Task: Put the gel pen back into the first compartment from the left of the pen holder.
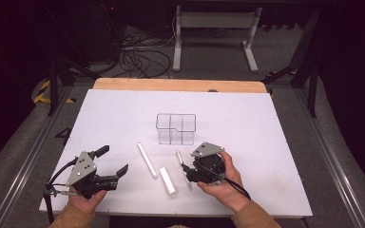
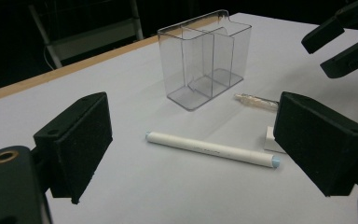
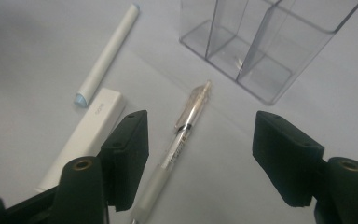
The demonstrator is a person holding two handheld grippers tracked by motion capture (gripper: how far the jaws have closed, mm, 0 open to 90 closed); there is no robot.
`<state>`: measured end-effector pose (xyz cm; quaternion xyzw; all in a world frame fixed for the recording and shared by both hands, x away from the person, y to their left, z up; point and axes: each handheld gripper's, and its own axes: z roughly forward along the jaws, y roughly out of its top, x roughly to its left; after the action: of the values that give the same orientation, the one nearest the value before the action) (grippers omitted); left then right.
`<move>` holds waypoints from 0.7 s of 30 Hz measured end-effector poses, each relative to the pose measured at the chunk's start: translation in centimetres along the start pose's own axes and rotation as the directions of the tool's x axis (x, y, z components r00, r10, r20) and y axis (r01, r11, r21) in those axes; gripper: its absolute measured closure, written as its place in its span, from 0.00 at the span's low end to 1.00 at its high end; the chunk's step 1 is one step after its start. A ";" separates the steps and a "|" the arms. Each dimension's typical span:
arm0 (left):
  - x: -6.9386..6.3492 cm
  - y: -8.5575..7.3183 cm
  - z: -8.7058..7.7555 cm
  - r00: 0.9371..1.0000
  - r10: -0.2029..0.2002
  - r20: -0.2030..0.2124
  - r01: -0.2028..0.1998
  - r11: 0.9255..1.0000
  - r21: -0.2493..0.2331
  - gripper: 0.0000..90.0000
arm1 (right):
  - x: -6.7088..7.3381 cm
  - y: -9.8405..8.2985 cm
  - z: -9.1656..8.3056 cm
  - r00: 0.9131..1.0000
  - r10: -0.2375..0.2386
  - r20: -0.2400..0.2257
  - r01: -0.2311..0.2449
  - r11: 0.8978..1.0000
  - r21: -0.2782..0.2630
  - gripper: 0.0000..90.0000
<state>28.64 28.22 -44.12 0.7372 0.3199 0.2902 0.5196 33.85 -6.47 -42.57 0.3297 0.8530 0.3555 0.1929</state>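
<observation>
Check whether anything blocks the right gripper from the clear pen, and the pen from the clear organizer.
Nothing visible does. The right gripper hovers open right over the clear pen, which lies on bare table. The white box sits beside it, clear of the path to the organizer.

No text can be read with certainty. The white flat box (image 3: pixel 81 135) carries a small grey print near its upper end, but the letters are too small and blurred to read. The clear pen (image 3: pixel 182 135) has dark marks on its barrel, also not legible. The long white marker (image 2: pixel 212 149) shows a faint line of print, unreadable.
</observation>
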 end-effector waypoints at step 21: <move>-0.1 0.0 0.0 1.000 0.002 -0.002 -0.002 1.000 0.001 0.13 | 1.2 -1.0 2.1 0.995 0.100 -0.008 -0.097 0.978 0.184 0.55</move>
<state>28.61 28.17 -44.15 0.7374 0.3199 0.2914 0.5186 33.82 -5.14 -44.81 0.3849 0.8664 0.2874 0.1362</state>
